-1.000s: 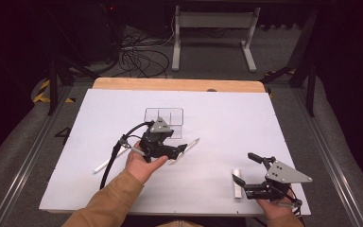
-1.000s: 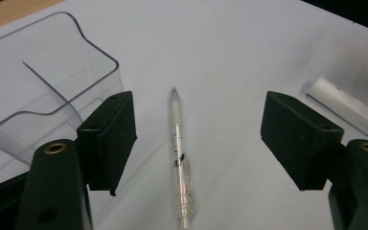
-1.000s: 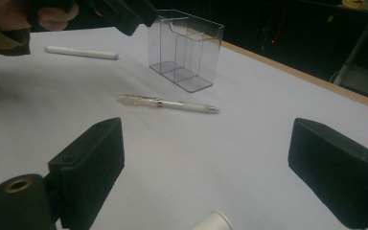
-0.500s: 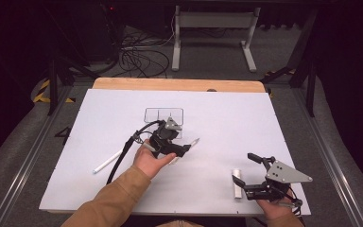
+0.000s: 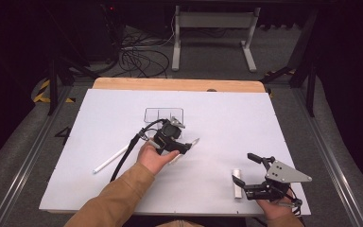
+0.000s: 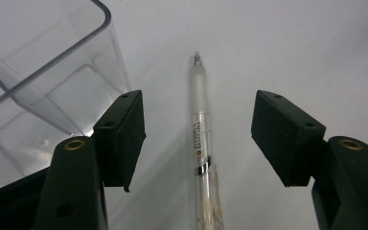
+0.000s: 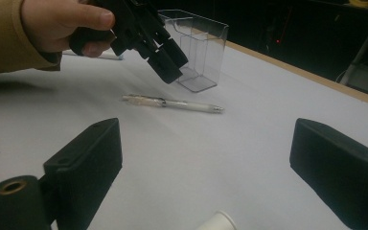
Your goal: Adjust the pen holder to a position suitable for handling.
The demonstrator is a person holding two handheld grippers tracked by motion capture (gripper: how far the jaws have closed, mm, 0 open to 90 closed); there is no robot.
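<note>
A clear mechanical pencil (image 6: 201,136) lies on the white table beside a clear plastic organiser box (image 6: 52,86). My left gripper (image 6: 199,103) hangs just above it, pointing down. Its jaws have just been closing and straddle the pencil with a gap on each side, so it is open. From above, the left gripper (image 5: 182,146) sits just in front of the box (image 5: 164,115), with the pencil's tip (image 5: 194,141) poking out to its right. My right gripper (image 5: 246,169) rests open near the table's front right, with nothing between its pads. In its view (image 7: 208,139) the pencil (image 7: 172,103) lies ahead.
A white pen (image 5: 109,160) lies on the left part of the table. A short white cylinder (image 5: 237,182) lies just left of the right gripper, and its end (image 7: 218,221) shows low between that gripper's jaws. The white sheet (image 5: 227,118) ends at a wooden back edge (image 5: 179,84).
My left gripper has moved right and down over the pencil, and its jaws have narrowed. The white pen at the left is now uncovered by the cable. The right gripper has not moved.
</note>
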